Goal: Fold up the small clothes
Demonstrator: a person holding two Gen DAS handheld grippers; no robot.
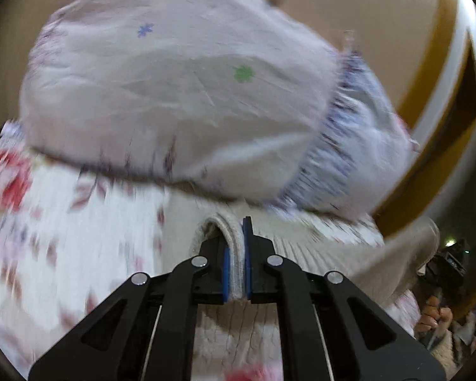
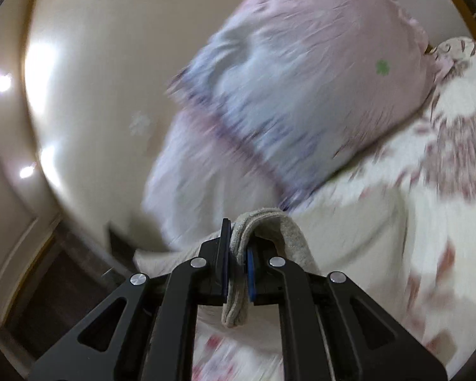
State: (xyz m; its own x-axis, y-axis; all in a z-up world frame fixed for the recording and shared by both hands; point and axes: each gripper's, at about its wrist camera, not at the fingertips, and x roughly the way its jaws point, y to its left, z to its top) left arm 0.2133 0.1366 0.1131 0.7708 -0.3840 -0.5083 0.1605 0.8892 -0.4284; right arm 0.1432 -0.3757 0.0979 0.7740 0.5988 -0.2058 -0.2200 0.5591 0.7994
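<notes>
A small beige knit garment (image 1: 301, 247) is held up over a floral bedspread (image 1: 63, 238). My left gripper (image 1: 237, 247) is shut on a folded edge of it, which sticks out between the blue pads. In the right wrist view my right gripper (image 2: 238, 247) is shut on another thick beige edge of the garment (image 2: 288, 238), which drapes over the right finger. Both views are motion-blurred. In the left wrist view the right gripper and the hand holding it (image 1: 438, 289) show at the far right.
A pink and lilac pillow (image 1: 174, 89) lies just beyond the garment and also shows in the right wrist view (image 2: 295, 89). The floral bedspread (image 2: 412, 222) covers the bed. A cream wall (image 2: 95, 95) and dark floor (image 2: 63, 279) lie left. A yellow-framed doorway (image 1: 453, 95) is right.
</notes>
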